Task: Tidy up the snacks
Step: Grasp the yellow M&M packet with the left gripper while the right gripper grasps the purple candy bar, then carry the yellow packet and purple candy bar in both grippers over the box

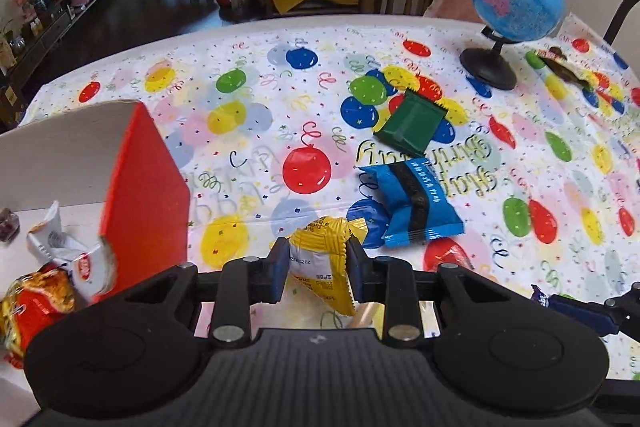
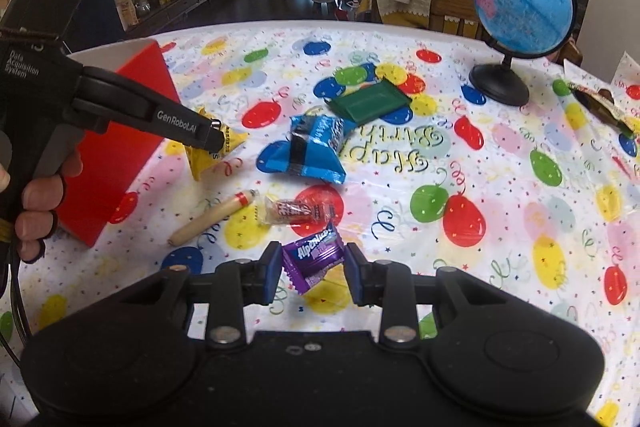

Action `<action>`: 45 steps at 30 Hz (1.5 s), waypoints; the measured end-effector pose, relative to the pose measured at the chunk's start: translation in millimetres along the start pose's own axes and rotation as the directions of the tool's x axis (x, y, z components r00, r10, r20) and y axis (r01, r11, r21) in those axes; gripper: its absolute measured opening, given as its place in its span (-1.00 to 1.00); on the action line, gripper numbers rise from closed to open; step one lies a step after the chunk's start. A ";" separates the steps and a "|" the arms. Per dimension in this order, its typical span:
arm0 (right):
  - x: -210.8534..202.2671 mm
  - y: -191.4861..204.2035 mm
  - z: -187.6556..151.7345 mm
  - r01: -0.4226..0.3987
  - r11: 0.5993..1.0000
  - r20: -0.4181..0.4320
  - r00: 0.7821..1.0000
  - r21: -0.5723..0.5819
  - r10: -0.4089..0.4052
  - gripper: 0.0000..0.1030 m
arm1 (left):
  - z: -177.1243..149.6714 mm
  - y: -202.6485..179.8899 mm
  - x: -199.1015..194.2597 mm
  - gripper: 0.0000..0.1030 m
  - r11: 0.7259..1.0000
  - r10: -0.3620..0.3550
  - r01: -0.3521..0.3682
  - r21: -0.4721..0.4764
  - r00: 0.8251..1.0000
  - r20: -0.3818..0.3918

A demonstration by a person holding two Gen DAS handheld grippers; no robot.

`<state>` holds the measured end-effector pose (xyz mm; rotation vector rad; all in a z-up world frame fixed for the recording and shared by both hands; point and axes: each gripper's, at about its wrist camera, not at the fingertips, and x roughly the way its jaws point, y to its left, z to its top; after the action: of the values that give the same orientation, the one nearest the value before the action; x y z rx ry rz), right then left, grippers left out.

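Yellow is the snack pack (image 1: pixel 322 259) pinched tight between the pads of the left gripper (image 1: pixel 318 269), up off the balloon tablecloth (image 1: pixel 248 131). The red box (image 1: pixel 146 187) sits just to the left, with other snacks (image 1: pixel 44 287) already inside. To do this well, I think the pack should go over the box wall before letting go. In the right wrist view, the right gripper (image 2: pixel 312 273) squeezes a purple candy (image 2: pixel 312 259), also lifted. It should wait its turn, so the two grippers don't bump at the red box (image 2: pixel 116 155).
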<state>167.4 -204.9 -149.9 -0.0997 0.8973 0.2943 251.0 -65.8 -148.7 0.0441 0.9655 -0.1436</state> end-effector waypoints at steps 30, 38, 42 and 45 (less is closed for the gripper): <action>-72.4 111.1 45.8 -0.077 0.990 0.186 0.977 -0.121 0.099 -0.39 | -33.4 95.4 -134.5 -0.42 0.995 0.040 -0.029 -0.099 0.993 0.113; -63.7 155.8 57.9 -0.097 0.985 0.187 0.975 -0.146 0.124 -0.39 | -42.2 138.1 -148.3 -0.42 0.992 0.061 -0.047 -0.119 0.991 0.120; -56.2 173.9 63.4 -0.105 0.983 0.183 0.974 -0.153 0.133 -0.39 | -46.1 158.1 -151.2 -0.42 0.991 0.067 -0.052 -0.127 0.991 0.118; -50.3 186.8 67.7 -0.107 0.982 0.180 0.974 -0.157 0.135 -0.39 | -48.6 172.5 -152.5 -0.42 0.990 0.070 -0.054 -0.131 0.991 0.117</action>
<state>134.1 -22.9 -61.5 -0.1497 0.6923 0.4764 150.3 125.4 -55.7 -0.0514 0.8492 -0.0264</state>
